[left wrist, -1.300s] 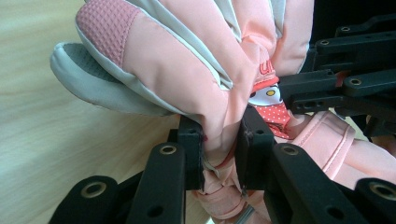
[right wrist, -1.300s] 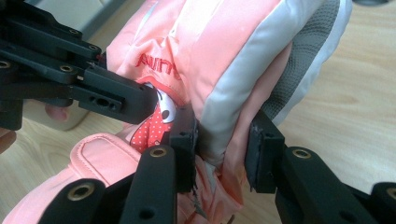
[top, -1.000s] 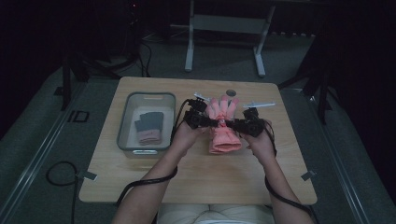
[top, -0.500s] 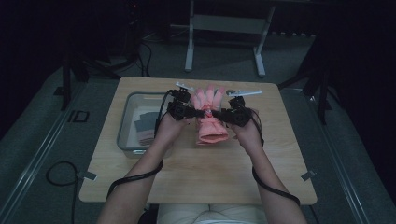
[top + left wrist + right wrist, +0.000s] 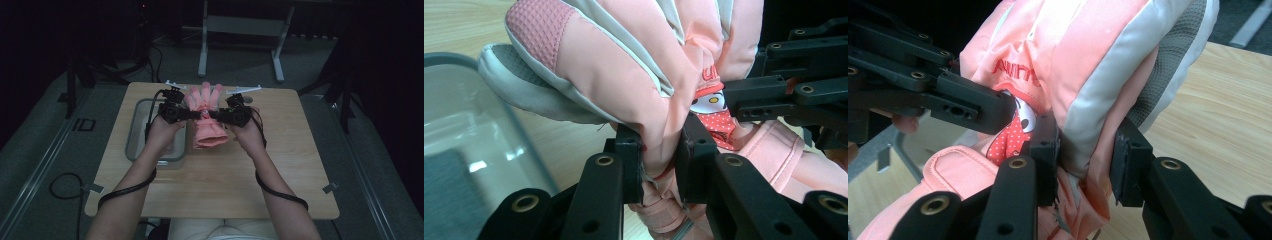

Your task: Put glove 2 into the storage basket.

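Holding a pink padded glove (image 5: 205,117) above the wooden table (image 5: 280,165), the two grippers are meeting it from opposite sides at about its middle, in the high view. The left gripper (image 5: 192,114) is pinching a fold of the glove's fabric between its black jaws, which are pressing tightly into the padding in the left gripper view (image 5: 659,147). The right gripper (image 5: 216,115) is likewise gripping the glove's edge; in the right gripper view (image 5: 1083,152) one jaw is lying against the fabric and the other is sitting at the pink edge, with the fold running between them. The glove's fingers are pointing away from the person, toward the far edge of the table, while its cuff is hanging toward the person. Its palm side is showing grey textured patches (image 5: 1163,75), and a small cartoon figure with a red dotted patch (image 5: 1015,132) is sitting near the wrist strap, beneath red embroidered lettering. A clear plastic bin (image 5: 140,135) is standing on the table to the left of the glove, just beside the person's left hand (image 5: 162,135), and a dark grey item (image 5: 449,200) is lying inside it. The person's right hand (image 5: 247,135) is carrying its gripper over the bare wood. Black cables are trailing back along both forearms.
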{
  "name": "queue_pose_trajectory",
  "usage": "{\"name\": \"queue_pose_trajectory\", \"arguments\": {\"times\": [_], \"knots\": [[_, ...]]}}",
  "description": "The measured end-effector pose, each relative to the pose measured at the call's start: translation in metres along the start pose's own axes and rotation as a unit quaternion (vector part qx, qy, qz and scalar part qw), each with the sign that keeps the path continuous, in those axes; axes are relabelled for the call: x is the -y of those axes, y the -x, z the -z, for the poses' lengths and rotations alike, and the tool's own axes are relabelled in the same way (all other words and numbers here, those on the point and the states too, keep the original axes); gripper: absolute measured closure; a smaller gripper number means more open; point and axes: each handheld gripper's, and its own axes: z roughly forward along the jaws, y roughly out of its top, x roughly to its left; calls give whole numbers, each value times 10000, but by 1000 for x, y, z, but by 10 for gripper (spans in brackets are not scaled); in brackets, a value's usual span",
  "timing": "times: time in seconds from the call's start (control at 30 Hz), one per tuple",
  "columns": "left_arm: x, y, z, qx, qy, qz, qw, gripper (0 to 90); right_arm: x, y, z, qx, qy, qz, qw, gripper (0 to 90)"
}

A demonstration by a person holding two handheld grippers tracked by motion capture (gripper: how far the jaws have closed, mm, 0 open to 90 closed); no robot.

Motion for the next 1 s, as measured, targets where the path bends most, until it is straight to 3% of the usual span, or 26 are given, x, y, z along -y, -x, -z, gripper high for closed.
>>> {"name": "queue_pose_trajectory", "arguments": {"times": [0.57, 0.77, 1.0], "knots": [[18, -40, 53, -384, 241, 333, 9984, 745, -32, -46, -43, -348, -141, 302, 9988, 681], [34, -63, 74, -542, 332, 573, 9963, 745, -45, -68, -68, -520, -308, 481, 9970, 681], [51, -85, 73, -575, 334, 785, 9947, 745, -45, -82, -95, -587, -550, 608, 9949, 681]]}}
